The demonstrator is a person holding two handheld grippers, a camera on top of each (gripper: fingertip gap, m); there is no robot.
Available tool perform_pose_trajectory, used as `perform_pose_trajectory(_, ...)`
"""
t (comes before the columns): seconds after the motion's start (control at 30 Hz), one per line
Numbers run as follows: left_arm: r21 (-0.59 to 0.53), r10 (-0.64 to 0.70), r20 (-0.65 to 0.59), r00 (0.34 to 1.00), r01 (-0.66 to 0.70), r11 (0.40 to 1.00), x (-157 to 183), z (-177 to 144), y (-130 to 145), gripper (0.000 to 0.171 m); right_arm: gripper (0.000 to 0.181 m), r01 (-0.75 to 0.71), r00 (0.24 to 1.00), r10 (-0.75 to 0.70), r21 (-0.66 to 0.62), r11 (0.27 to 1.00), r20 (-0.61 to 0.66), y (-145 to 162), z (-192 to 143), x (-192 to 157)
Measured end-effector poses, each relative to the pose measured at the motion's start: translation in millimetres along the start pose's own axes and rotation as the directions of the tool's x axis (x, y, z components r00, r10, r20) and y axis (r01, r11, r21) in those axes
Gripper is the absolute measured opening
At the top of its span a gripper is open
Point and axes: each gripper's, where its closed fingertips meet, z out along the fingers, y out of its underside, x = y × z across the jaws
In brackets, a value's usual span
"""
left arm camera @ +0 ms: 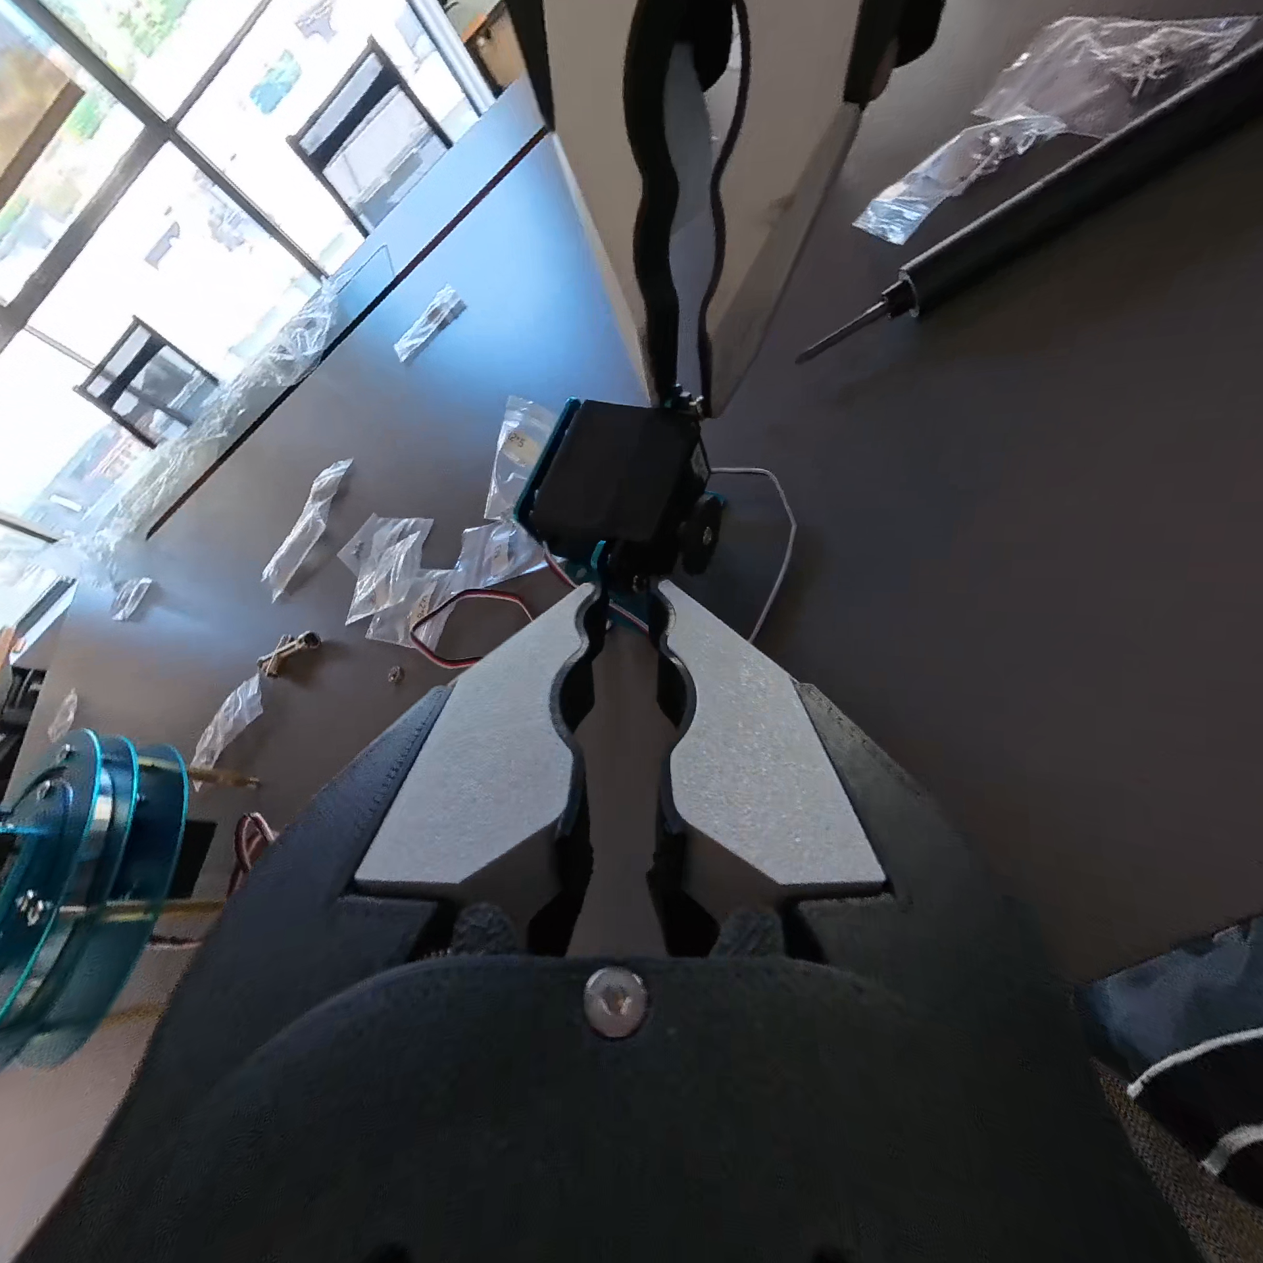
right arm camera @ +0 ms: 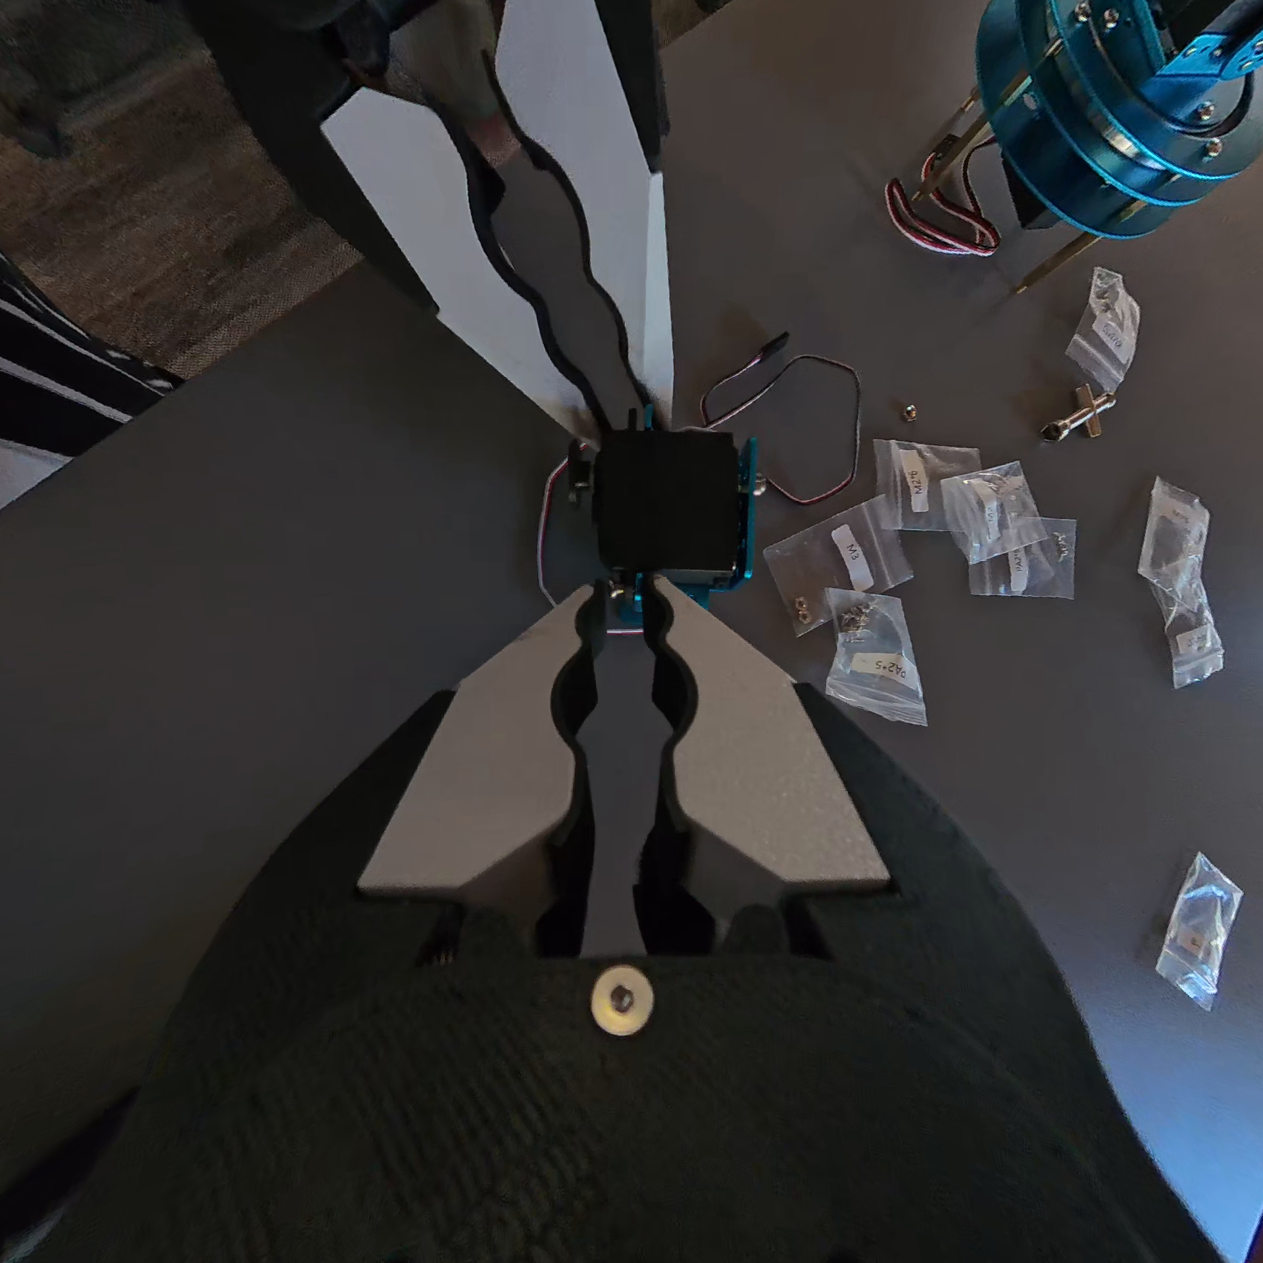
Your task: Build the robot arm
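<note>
You hold a black servo block (left arm camera: 615,482) in a blue metal bracket (right arm camera: 741,519) between both grippers, just above the grey matte table (right arm camera: 273,581). Your left gripper (left arm camera: 625,605) pinches the bracket's lower blue tab with its fingers nearly together; your right gripper (right arm camera: 625,601) nips the opposite end the same way. The servo is boxy with smooth faces, and a thin red, white and dark wire (right arm camera: 820,437) loops from it onto the table. Each gripper's fingers have wavy black inner edges and grainy pale outer faces. Clear, crinkled plastic bags of small hardware (right arm camera: 875,656) lie nearby, beside a round blue metal base (right arm camera: 1093,137) and a dark screwdriver (left arm camera: 991,273).
</note>
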Motion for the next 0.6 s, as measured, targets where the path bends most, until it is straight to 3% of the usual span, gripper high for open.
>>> perform_pose_trajectory(0.27,0.033,0.037,-0.097,0.995,-0.034,0.999,0.2,1.7,-0.4,0.008,0.008,-0.059,0.998,0.06,0.035,0.998,-0.019,1.7,-0.9,5.4)
perform_pose_trajectory(0.6,0.085,-0.008,-0.2,0.98,0.025,0.996,3.4,1.1,-3.9,0.008,0.008,-0.124,0.991,0.127,0.074,0.99,-0.039,1.0,-4.8,-0.2)
